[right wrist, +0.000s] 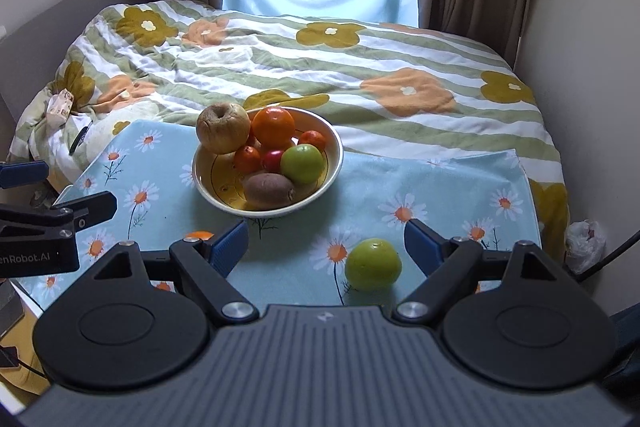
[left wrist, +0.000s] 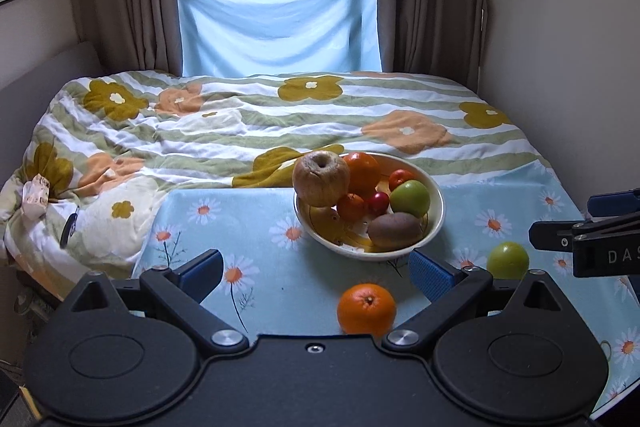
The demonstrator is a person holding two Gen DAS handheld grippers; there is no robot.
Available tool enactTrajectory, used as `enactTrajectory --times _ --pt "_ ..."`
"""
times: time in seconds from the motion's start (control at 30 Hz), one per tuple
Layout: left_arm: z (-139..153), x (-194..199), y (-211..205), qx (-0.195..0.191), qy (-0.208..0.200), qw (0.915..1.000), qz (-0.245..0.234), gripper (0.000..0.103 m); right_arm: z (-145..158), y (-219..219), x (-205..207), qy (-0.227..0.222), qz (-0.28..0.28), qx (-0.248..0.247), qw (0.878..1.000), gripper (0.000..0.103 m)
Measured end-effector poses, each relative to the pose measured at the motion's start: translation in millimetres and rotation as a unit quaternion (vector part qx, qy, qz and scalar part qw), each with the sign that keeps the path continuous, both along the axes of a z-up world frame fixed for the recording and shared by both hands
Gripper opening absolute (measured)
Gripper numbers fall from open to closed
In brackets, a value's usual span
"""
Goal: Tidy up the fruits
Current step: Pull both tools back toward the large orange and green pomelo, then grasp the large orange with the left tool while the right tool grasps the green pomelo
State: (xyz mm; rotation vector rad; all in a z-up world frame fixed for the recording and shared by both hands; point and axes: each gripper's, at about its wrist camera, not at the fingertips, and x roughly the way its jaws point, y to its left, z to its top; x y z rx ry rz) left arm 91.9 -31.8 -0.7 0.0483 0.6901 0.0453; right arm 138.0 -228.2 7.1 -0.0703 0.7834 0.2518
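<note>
Lying between right gripper (right wrist: 326,247) jaws, green apple (right wrist: 373,265)

I hold my left gripper (left wrist: 316,273) and right gripper (right wrist: 326,245) side by side, both with jaws spread wide, gripping nothing.

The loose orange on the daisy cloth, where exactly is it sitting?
The round orange lies on the blue daisy tablecloth, in front of the cream fruit bowl, between the open left gripper's fingers.
</note>
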Motion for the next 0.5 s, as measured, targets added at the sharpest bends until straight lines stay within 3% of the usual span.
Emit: enactTrajectory --times 0.23,0.5 --pt "-35.3 -3.1 -25.5 -0.010 0.021 0.9996 0.016 0.101 -36.9 -29.9 11.3 0.016 0.016 -0.012 1.000 0.100" --pt "-78.5 23.6 -38.7 -0.013 0.044 0.9985 0.029 0.101 -85.2 -46.6 39.3 0.039 0.035 -0.008 0.999 0.100"
